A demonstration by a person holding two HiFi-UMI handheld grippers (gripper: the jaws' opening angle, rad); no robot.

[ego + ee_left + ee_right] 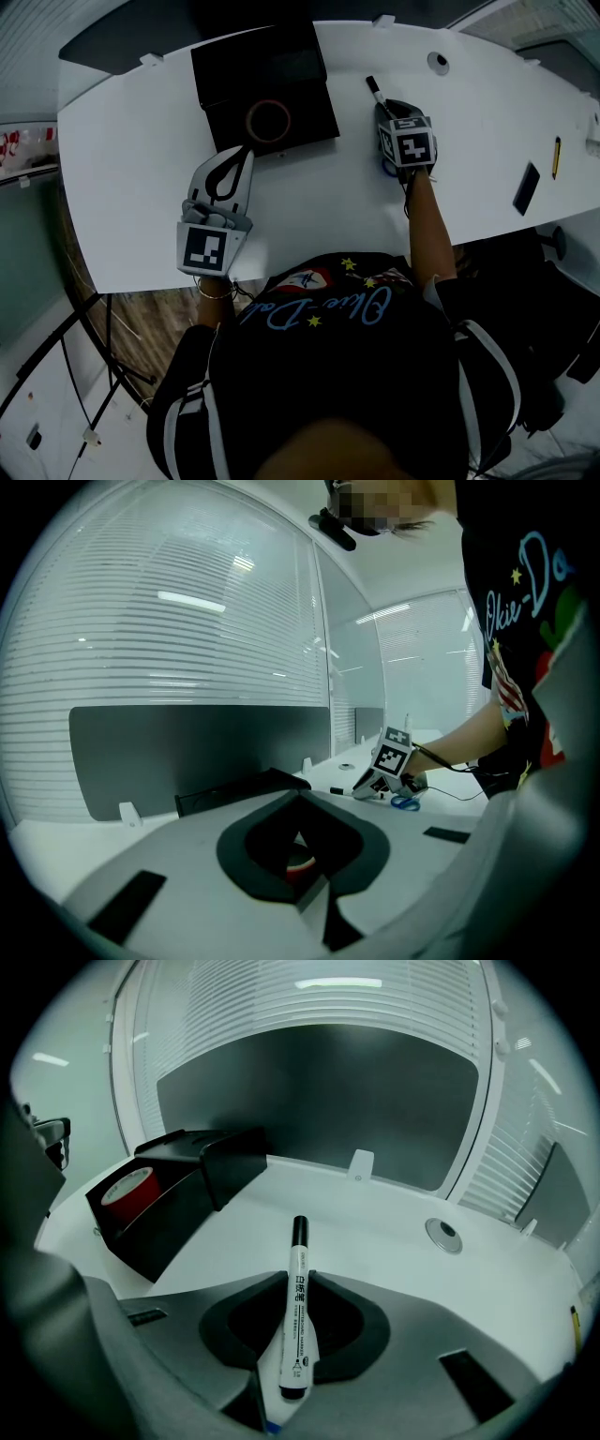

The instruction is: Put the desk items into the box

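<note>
White desk (141, 169), black box (234, 75), marker pinched for the lift.
The box stands at the desk's far edge with 1 red tape roll (269, 119) inside. The left gripper (242, 155) hovers just before it, jaws together and empty. The right gripper (300, 1277) has its 2 jaws pressed on the barrel of the marker (297, 1316), which lies on the desk beside the box. Best done, I judge, by lifting it level, clearing the box rim and releasing low.

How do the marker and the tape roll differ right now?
The tape lies in the black box; the marker is outside on the desk. The tape is a red ring; the marker is a slim white stick with a black cap. The right claw grips the marker; no claw touches the tape. Both are desk items.
</note>
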